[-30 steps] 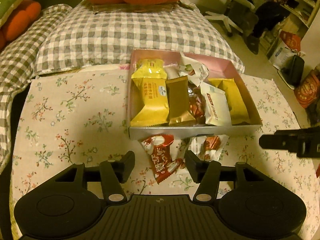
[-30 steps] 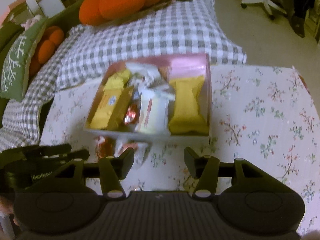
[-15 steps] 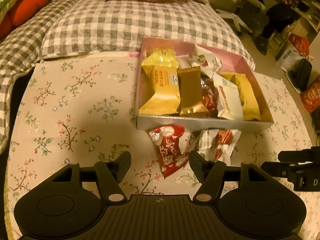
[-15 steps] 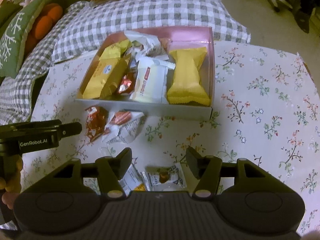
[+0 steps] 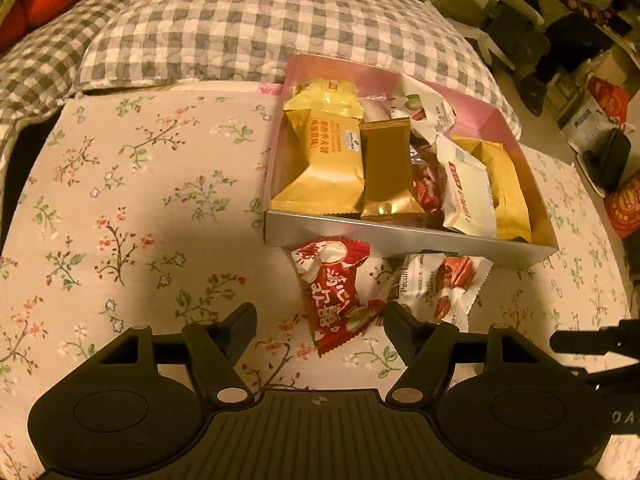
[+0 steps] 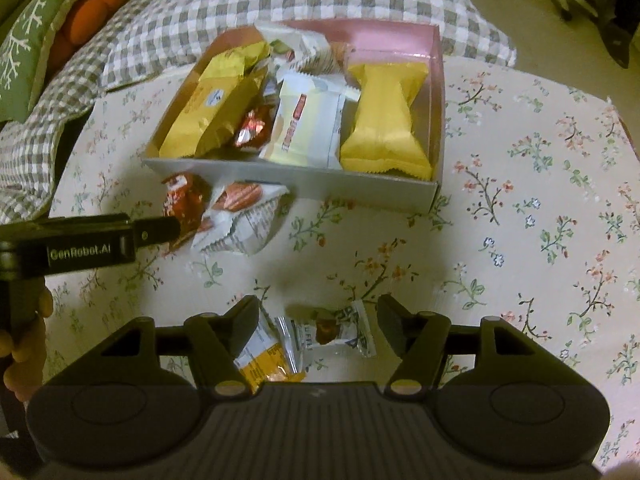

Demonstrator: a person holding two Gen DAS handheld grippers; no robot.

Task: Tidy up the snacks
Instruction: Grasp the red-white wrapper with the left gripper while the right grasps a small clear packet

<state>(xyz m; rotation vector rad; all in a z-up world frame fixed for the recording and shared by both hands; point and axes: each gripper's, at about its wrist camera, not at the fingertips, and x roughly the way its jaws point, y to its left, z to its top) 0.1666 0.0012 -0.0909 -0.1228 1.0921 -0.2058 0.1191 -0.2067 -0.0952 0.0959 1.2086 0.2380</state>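
Box (image 5: 408, 240) sits mid-frame on the floral tablecloth (image 5: 120, 200), mostly filled with packets, but four are still out: the red packet (image 5: 336, 296) and pecan packet (image 5: 440, 284) against its near wall, plus the clear packet (image 6: 332, 328) and orange packet (image 6: 264, 360) low in your right view. Your left gripper (image 5: 320, 316) and right gripper (image 6: 318, 312) are both opening, holding nothing. Versus a second ago, both sit lower over their packets with wider jaws.
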